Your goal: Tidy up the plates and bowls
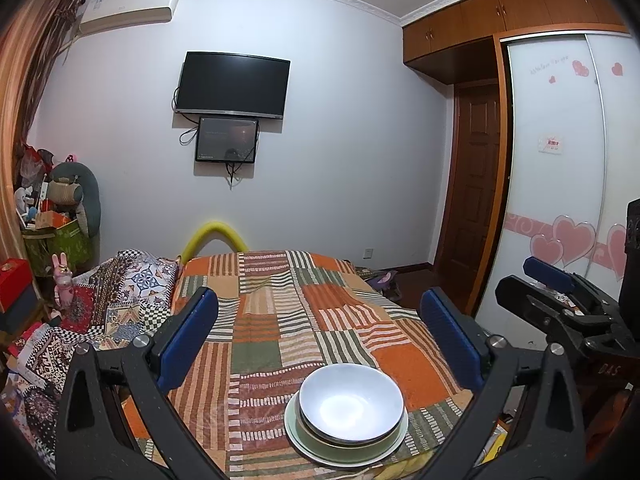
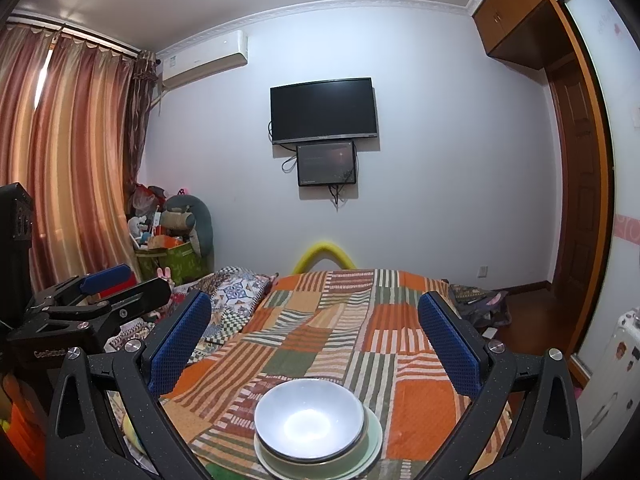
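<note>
Our left gripper (image 1: 320, 340) stands with its blue-padded jaws spread wide and nothing between them, raised above the near end of the bed; our right gripper (image 2: 316, 340) is the same, jaws wide apart and empty, and each shows at the edge of the other's view, so the two hang side by side. Just below and ahead of both sits the stack we care about: a pale bowl (image 1: 351, 400) nested in a darker-rimmed bowl (image 1: 340, 438), the pair resting on a light green plate (image 1: 394, 446), all on the patchwork bedspread (image 1: 280, 320) near its front edge. In the right wrist view the pale bowl (image 2: 309, 420) lies almost centred between the jaws. We judge the crockery to be already gathered into one pile, so either the stacking is finished or the pile is about to be taken apart or moved; we cannot tell which. No other dishes show. If the stack is to be lifted, the next move calls for a descent to the plate's rim with a level grip, since the soft bedding gives little support and the bowls could slide.
</note>
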Demonstrator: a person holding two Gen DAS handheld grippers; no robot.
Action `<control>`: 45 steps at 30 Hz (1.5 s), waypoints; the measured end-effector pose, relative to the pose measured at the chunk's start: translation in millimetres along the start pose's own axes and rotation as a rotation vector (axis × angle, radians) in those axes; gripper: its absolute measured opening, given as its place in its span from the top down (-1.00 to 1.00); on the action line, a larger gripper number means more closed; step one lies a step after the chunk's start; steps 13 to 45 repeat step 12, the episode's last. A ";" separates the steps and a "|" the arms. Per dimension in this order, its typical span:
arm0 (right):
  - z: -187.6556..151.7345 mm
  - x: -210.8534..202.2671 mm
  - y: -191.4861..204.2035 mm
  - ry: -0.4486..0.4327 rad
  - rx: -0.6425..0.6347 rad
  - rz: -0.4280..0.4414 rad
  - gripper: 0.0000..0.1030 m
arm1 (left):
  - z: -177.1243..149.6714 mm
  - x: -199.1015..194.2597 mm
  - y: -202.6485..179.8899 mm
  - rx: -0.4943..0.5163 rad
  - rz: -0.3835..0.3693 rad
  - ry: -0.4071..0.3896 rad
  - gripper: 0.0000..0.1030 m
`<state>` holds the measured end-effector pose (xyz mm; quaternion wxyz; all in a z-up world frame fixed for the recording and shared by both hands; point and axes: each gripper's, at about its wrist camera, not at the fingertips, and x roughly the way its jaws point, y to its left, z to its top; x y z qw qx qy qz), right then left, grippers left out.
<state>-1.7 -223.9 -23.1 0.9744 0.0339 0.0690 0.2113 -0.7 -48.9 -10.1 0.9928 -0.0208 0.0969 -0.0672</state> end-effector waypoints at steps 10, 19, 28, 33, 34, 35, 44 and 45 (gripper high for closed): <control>-1.0 0.8 -1.8 0.006 0.004 0.004 -1.00 | 0.7 -1.8 -3.4 0.005 -0.008 -0.002 -1.00; -0.8 0.7 -1.8 0.006 0.003 0.004 -1.00 | 1.4 -2.1 -2.9 0.003 -0.006 -0.004 -1.00; -0.8 0.7 -1.8 0.006 0.003 0.004 -1.00 | 1.4 -2.1 -2.9 0.003 -0.006 -0.004 -1.00; -0.8 0.7 -1.8 0.006 0.003 0.004 -1.00 | 1.4 -2.1 -2.9 0.003 -0.006 -0.004 -1.00; -0.8 0.7 -1.8 0.006 0.003 0.004 -1.00 | 1.4 -2.1 -2.9 0.003 -0.006 -0.004 -1.00; -0.8 0.7 -1.8 0.006 0.003 0.004 -1.00 | 1.4 -2.1 -2.9 0.003 -0.006 -0.004 -1.00; -0.8 0.7 -1.8 0.006 0.003 0.004 -1.00 | 1.4 -2.1 -2.9 0.003 -0.006 -0.004 -1.00; -0.8 0.7 -1.8 0.006 0.003 0.004 -1.00 | 1.4 -2.1 -2.9 0.003 -0.006 -0.004 -1.00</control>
